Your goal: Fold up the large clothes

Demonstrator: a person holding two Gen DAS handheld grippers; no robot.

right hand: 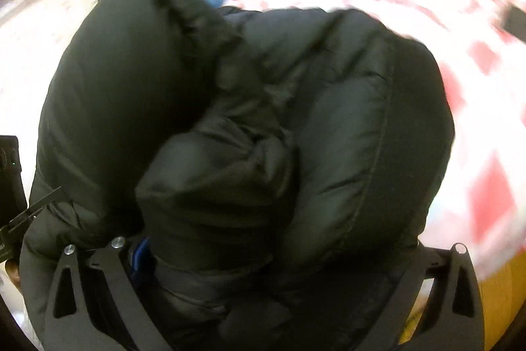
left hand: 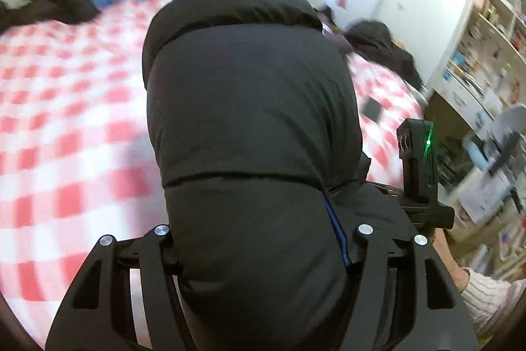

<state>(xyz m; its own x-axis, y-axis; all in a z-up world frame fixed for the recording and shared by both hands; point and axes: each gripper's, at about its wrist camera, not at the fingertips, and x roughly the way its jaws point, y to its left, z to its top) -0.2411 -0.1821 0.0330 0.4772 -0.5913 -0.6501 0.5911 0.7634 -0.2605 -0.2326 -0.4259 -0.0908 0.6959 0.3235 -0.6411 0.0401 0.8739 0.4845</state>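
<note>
A puffy black jacket (left hand: 250, 120) fills most of both wrist views, bunched up and held above a bed with a red-and-white checked cover (left hand: 65, 107). In the left view a thick quilted roll of it is wedged between the fingers of the left tongs (left hand: 263, 236), which are spread fairly wide with the padding filling the whole gap, so it looks clamped on the bulk. A blue strip (left hand: 337, 229) is seen along the jacket's right edge there. The right tongs (right hand: 263, 249) are spread wider, with folds of the same jacket (right hand: 230, 107) packed between the fingers; the tips are buried in fabric, so a real pinch can't be confirmed. The other tool's black body with a green light (left hand: 427, 142) is seen to the right, plus a knitted sleeve (left hand: 486, 295) near the corner. More dark clothes (left hand: 381, 45) are lying on the far side of the bed, and shelves (left hand: 493, 32) are seen at far right.
</note>
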